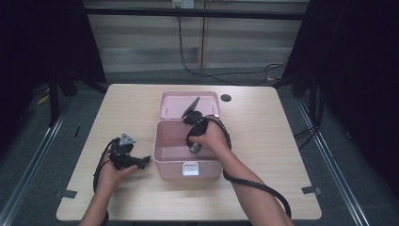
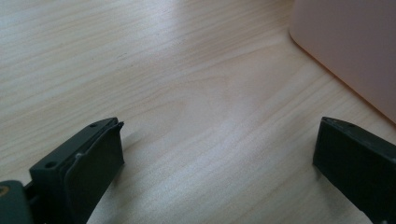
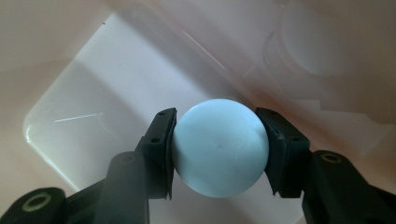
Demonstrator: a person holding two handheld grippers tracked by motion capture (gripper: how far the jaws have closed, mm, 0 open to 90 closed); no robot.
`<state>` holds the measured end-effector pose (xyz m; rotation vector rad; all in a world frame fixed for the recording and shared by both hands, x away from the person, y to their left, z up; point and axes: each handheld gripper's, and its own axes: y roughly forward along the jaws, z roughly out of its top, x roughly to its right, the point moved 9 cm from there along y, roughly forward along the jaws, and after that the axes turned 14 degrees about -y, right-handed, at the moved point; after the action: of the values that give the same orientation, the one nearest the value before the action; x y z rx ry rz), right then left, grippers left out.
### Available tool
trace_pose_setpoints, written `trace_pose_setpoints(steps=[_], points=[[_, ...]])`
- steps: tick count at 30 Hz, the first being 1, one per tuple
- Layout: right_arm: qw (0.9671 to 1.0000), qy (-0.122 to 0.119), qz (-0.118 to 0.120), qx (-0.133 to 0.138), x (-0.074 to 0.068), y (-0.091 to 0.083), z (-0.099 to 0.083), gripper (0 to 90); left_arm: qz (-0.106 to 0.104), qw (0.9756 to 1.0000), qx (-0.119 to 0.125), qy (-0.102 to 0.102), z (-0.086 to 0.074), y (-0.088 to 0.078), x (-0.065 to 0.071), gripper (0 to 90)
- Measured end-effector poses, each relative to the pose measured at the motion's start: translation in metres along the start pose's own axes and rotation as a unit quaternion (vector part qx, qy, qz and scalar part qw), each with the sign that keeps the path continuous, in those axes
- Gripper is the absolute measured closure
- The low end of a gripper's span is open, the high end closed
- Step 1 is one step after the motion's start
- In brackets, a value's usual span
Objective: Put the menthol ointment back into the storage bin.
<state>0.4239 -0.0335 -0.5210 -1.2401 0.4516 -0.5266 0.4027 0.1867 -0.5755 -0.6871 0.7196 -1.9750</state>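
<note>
One pale blue ball (image 3: 219,147) sits clamped between the right gripper (image 3: 218,154) jaws, hanging inside the open pink box (image 1: 162,155). The left gripper (image 2: 219,163) rests spread wide, empty, just beside the box. Looks mid-placement; next it probably lowers and lets go.

Light wood table (image 1: 263,141), round dark hole (image 1: 226,98) near its far edge, black cables on floor (image 1: 221,75) beyond

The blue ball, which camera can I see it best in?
The right gripper view. There the pale blue ball sits big and close, pinched between the right gripper jaws over the pink box's inside. In the high view, the person's hand covers it. The left gripper view looks at the table.
</note>
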Motion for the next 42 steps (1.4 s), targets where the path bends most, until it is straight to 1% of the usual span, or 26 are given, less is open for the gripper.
trace_pose_setpoints(steps=[4, 7, 8, 10, 14, 20, 22, 26, 32, 34, 36, 42], points=[[1.0000, 0.000, -0.007, -0.005, 0.000, 0.002, -0.001, 50.2, 0.000, 1.0000, 0.001, 0.000, 0.000, 0.000, 0.000, 1.1], [0.9999, 0.004, -0.010, 0.000, 0.001, 0.003, -0.001, 50.1, 0.000, 1.0000, 0.000, 0.000, 0.000, 0.000, 0.000, 1.1], [0.9999, 0.002, -0.010, -0.002, 0.001, 0.003, -0.001, 50.0, 0.000, 1.0000, 0.000, 0.000, 0.000, 0.000, 0.000, 1.1], [0.9999, 0.005, -0.011, -0.002, 0.002, 0.004, -0.002, 50.0, 0.000, 1.0000, 0.000, 0.000, 0.000, 0.000, 0.000, 1.1], [0.9999, 0.000, -0.011, -0.004, 0.000, 0.005, -0.002, 48.9, 0.000, 1.0000, 0.000, 0.000, 0.000, 0.000, 0.000, 1.1], [0.9999, -0.001, -0.008, 0.007, 0.000, 0.000, -0.001, 46.4, 0.000, 1.0000, 0.000, 0.000, 0.000, 0.000, 0.000, 1.1], [0.9999, -0.001, -0.008, 0.008, 0.000, -0.003, -0.001, 45.1, 0.000, 1.0000, 0.000, 0.000, 0.000, 0.000, 0.000, 1.1], [0.9998, -0.008, -0.017, 0.011, -0.001, -0.014, 0.001, 44.3, 0.000, 1.0000, 0.000, 0.000, 0.000, 0.000, 0.000, 1.2], [0.9996, -0.008, -0.015, 0.020, -0.001, -0.027, -0.002, 44.5, 0.000, 1.0000, 0.000, 0.000, 0.000, 0.000, 0.000, 1.1], [0.9995, -0.013, -0.013, 0.024, -0.001, -0.033, -0.003, 44.7, 0.000, 1.0000, 0.000, 0.000, 0.000, 0.000, 0.000, 1.1], [0.9994, -0.016, -0.020, 0.024, -0.001, -0.040, -0.004, 44.7, 0.000, 1.0000, 0.000, 0.000, 0.000, 0.000, 0.000, 1.1], [0.9991, -0.022, -0.013, 0.033, -0.003, -0.054, -0.008, 44.7, 0.000, 1.0000, 0.000, 0.000, 0.000, 0.000, 0.000, 1.1]])
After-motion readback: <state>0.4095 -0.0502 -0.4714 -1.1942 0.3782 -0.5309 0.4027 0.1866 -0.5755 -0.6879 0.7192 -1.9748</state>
